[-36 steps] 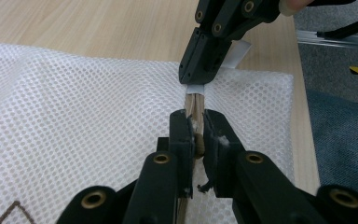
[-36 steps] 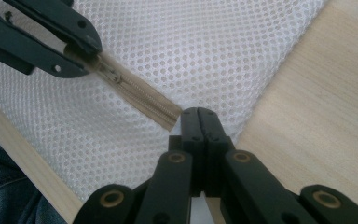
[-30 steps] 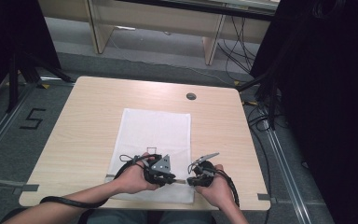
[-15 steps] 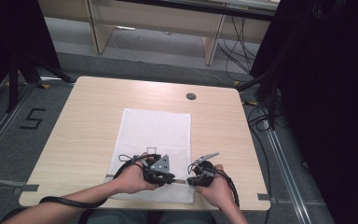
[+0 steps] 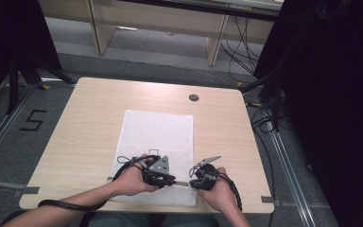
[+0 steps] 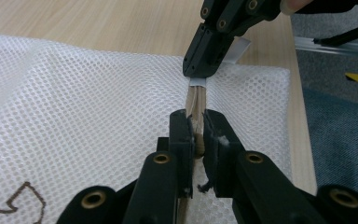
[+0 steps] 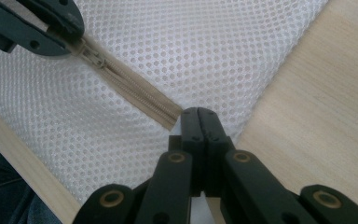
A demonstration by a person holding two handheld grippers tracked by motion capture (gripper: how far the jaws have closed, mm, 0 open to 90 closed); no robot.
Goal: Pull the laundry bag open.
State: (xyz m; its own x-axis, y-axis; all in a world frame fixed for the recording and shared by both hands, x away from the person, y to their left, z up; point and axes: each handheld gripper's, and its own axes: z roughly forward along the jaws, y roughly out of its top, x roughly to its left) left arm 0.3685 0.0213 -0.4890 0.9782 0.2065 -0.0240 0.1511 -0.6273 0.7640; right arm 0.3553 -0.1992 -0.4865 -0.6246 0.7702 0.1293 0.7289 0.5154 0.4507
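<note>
- Pale wooden table (image 5: 90, 118), grey floor around it; a white mesh bag (image 5: 160, 132) lies flat, its near edge by the person.
- Beige zipper (image 7: 137, 93) runs along that near edge.
- Left gripper (image 6: 195, 123) is clamped on the zipper pull.
- Right gripper (image 7: 199, 114) is pinched tight on the bag's fabric at the zipper's end.
- Judgement: mesh is light, limp, prone to bunching; hold the end taut, draw by the pull.

A recording lab or studio, probably: beyond the left claw (image 5: 169, 180), a plain wooden desk (image 5: 94, 118) stands among black curtains (image 5: 331, 94), loose cables (image 5: 264, 113), floor rails (image 5: 288, 165) and a taped "5" (image 5: 33, 120).
</note>
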